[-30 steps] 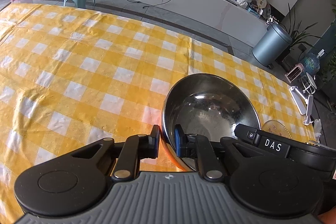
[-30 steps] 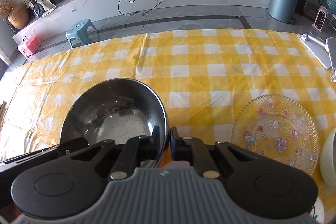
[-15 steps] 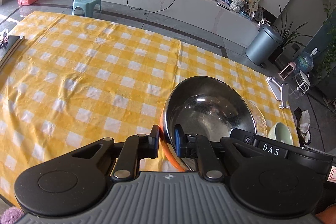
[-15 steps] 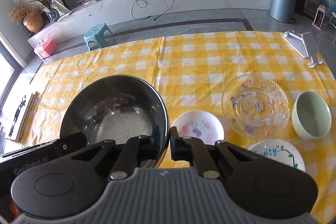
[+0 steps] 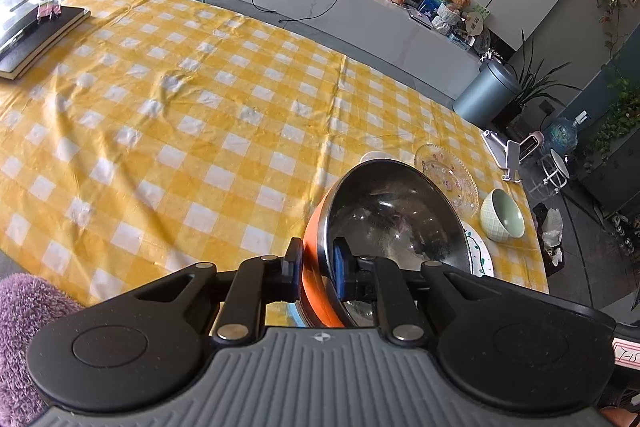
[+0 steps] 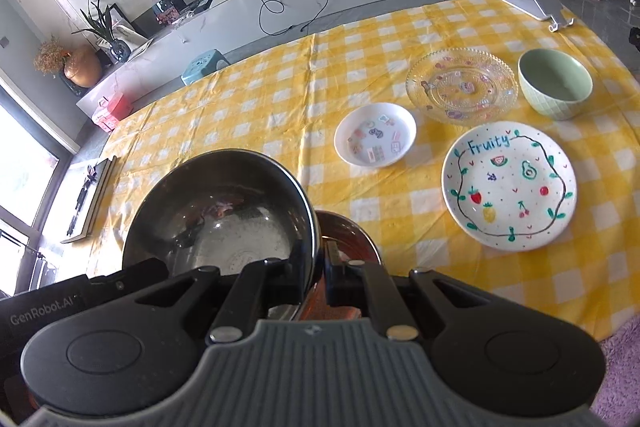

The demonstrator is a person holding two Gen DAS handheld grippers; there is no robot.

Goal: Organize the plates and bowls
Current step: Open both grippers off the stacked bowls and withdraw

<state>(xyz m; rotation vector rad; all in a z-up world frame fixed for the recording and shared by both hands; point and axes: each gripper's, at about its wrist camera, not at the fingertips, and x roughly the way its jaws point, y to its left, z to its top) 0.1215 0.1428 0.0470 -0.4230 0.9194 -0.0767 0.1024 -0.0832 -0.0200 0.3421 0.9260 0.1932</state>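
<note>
both grippers hold one steel bowl [image 5: 394, 223] by opposite sides of its rim, lifted above the near edge of the desk [image 5: 192, 115]. the left gripper [image 5: 318, 267] is closed down on the rim, one finger on the orange outside and the blue pad inside. the right gripper [image 6: 318, 273] pinches the other side the same way, fingers nearly together with the rim between them. in the right view, a second steel bowl [image 6: 344, 231] shows just under and beside the first one – whether they touch cannot be told.

farther right on the yellow checked cloth [image 6: 280, 99] lie a small white dish [image 6: 375, 135] with stickers, a clear glass plate [image 6: 462, 87], a green bowl [image 6: 555, 83] and a white plate [image 6: 510, 187] lettered "fruity" – each apart from the others. a dark book [image 5: 36, 35] sits at the desk's far left corner.
</note>
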